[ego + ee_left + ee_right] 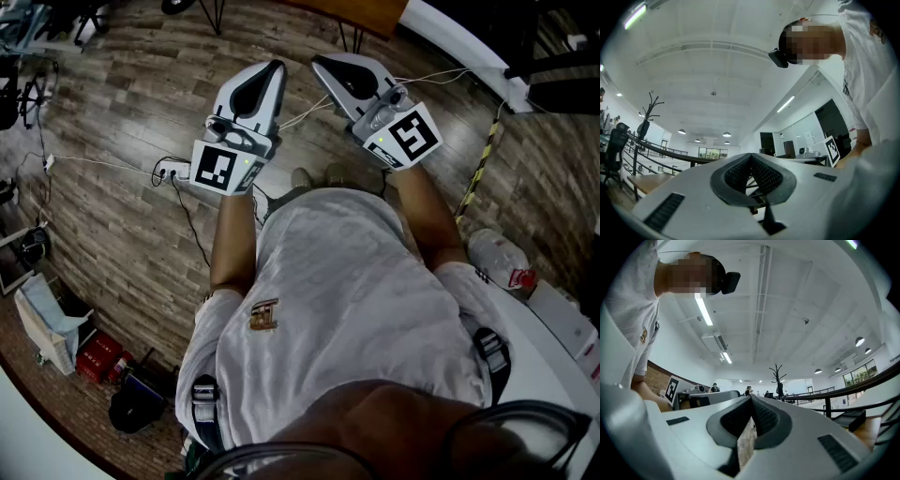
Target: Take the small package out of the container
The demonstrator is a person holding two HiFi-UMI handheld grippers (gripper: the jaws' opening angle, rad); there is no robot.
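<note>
No container or small package shows in any view. The person holds both grippers out in front of the chest, over the wooden floor. My left gripper is shut, its tips meeting with nothing between them; in the left gripper view the left gripper points up at the ceiling. My right gripper is likewise shut and empty, and in the right gripper view the right gripper aims at the ceiling and a far office area. The two grippers' tips lean toward each other, close together but apart.
A curved white table edge runs along the lower right, with a plastic bottle on it. Cables trail across the floor. A white bag and a red item lie at the lower left. A yellow-black striped strip lies on the right.
</note>
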